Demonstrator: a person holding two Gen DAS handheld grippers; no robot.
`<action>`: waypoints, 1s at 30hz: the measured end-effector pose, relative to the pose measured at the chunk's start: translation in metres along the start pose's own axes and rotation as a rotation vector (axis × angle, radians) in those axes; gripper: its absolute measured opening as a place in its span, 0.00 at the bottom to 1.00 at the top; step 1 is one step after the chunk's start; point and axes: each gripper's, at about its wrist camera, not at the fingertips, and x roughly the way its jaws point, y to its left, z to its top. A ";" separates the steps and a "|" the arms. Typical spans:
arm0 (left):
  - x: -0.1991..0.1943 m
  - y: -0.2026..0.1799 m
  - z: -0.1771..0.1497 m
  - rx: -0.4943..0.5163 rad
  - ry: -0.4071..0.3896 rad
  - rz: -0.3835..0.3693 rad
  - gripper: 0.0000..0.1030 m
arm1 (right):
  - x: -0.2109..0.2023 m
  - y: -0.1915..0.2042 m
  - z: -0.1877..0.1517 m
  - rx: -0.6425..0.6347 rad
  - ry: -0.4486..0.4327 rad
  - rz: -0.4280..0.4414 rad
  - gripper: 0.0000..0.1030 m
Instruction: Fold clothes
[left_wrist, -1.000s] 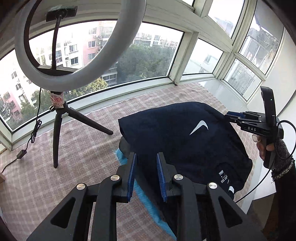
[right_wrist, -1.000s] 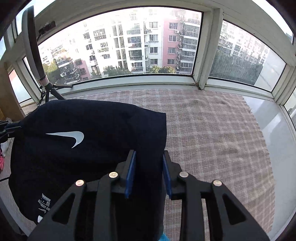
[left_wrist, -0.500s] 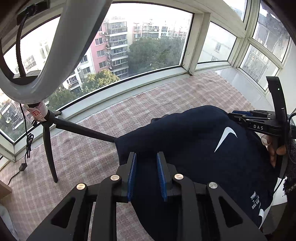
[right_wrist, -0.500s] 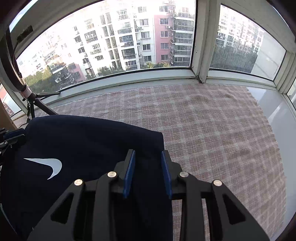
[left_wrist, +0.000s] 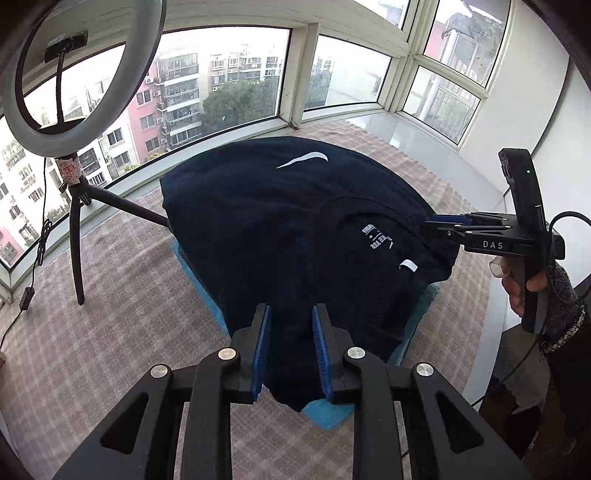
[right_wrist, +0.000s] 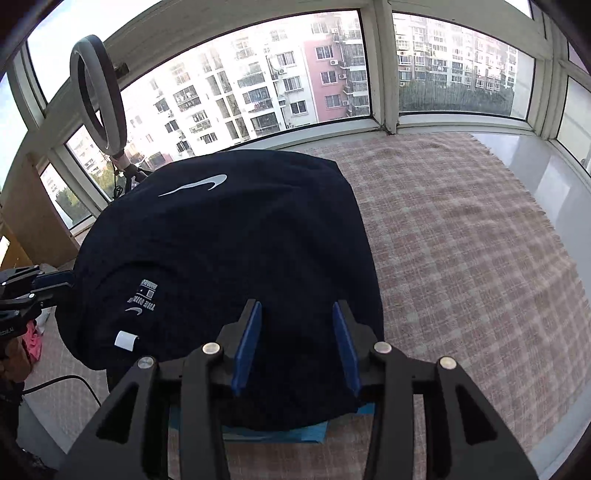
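Two grippers are flanking a folded navy shirt (left_wrist: 295, 229) that is lying on a blue garment (left_wrist: 327, 413), whose edges are peeking out beneath it, both resting on a pink checked cloth (right_wrist: 461, 240) spread over the bay-window ledge. The left gripper (left_wrist: 291, 350) is sitting at the shirt's near hem with its blue-padded fingers set a little apart; dark fabric is filling the gap, but whether the pads are pressing it I cannot tell. The right gripper (right_wrist: 295, 343) is hovering over the shirt's edge with its jaws spread wider, fabric showing below and between them without clear contact. In the left view, that gripper (left_wrist: 448, 221) is reaching in sideways, a hand (left_wrist: 517, 277) in a knit cuff holding its handle. A ring light (left_wrist: 74, 70) on a black tripod (left_wrist: 79, 236) is standing just beside the shirt's far corner, one leg running under its edge, and a cable (left_wrist: 35, 258) is trailing down along the window.
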 end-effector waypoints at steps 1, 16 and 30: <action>-0.001 0.000 -0.007 -0.006 0.010 -0.002 0.21 | -0.005 -0.005 -0.013 0.020 0.004 -0.005 0.38; -0.094 0.010 -0.080 -0.143 -0.017 0.123 0.49 | -0.096 0.100 -0.087 0.137 -0.117 -0.081 0.64; -0.208 0.061 -0.155 -0.205 -0.145 0.282 0.72 | -0.118 0.285 -0.127 -0.067 -0.159 -0.170 0.64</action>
